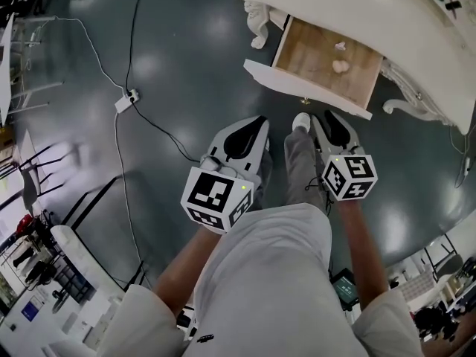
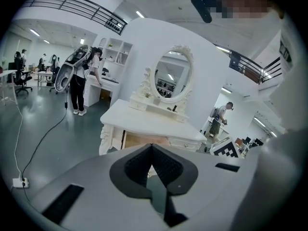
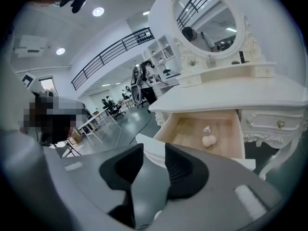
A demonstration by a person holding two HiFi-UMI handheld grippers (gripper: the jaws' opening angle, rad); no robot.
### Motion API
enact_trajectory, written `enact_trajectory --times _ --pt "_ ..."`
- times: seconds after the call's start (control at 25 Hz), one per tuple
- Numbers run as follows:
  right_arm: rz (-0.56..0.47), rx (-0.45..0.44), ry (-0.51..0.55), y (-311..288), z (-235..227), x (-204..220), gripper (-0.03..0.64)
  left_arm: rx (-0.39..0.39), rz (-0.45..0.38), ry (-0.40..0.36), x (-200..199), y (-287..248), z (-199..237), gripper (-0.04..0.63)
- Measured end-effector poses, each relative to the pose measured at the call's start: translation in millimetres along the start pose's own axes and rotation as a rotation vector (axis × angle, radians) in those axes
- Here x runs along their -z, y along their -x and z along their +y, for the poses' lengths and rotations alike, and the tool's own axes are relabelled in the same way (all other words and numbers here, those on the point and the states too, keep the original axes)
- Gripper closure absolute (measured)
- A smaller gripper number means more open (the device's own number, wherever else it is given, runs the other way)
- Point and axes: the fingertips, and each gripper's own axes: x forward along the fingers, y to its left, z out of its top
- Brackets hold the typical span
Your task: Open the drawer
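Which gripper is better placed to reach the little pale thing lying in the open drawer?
Right, probably. The right gripper sits straight in front of the drawer with its jaws apart and empty. The left gripper faces the drawer's left end, jaws together. The pale thing lies nearer the right side.

The drawer (image 1: pixel 327 64) stands pulled out from under the tabletop (image 1: pixel 387 17), so its open top is free from above. Only two small pale things (image 1: pixel 341 66) lie in it (the rest of the wooden bottom is bare). Its white front panel (image 1: pixel 305 89) blocks a level way in, and carved legs (image 1: pixel 259 21) flank it. Bare floor (image 1: pixel 193 58) lies between that panel and the left claw (image 1: pixel 260 122) and right claw (image 1: pixel 318 116). A cable (image 1: pixel 152 121) and power strip (image 1: pixel 125 100) lie off to the left.
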Motion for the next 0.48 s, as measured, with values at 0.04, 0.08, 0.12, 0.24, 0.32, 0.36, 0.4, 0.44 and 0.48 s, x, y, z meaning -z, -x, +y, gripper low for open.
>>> enact_trajectory --times 0.04,0.08,0.12,0.24,0.32,0.36,0.4,0.44,0.48 --pt "-0.006 -0.007 0.016 5 3 -6 0.468 -0.002 -0.005 0.001 -1 3 -1 0.586" --pt "-0.012 -0.015 0.032 9 6 -11 0.468 -0.005 -0.010 0.003 -2 7 -1 0.586" --pt "-0.018 -0.023 0.048 13 10 -17 0.468 -0.008 -0.017 0.005 -3 10 -1 0.586" --pt "-0.028 -0.051 0.086 27 21 -32 0.469 -0.014 -0.031 0.008 -7 21 -4 0.586" --pt "-0.042 -0.063 0.116 39 29 -45 0.469 -0.016 -0.041 0.011 -10 28 -6 0.586" --pt "-0.052 -0.064 0.135 45 33 -52 0.468 -0.016 -0.047 0.011 -13 32 -6 0.586" --pt "-0.063 -0.064 0.155 50 36 -60 0.468 -0.016 -0.053 0.009 -17 36 -7 0.586" --pt "-0.075 -0.064 0.173 55 40 -68 0.468 -0.014 -0.059 0.007 -20 39 -8 0.586" --pt "-0.089 -0.062 0.189 61 43 -76 0.468 -0.012 -0.064 0.006 -23 41 -9 0.586"
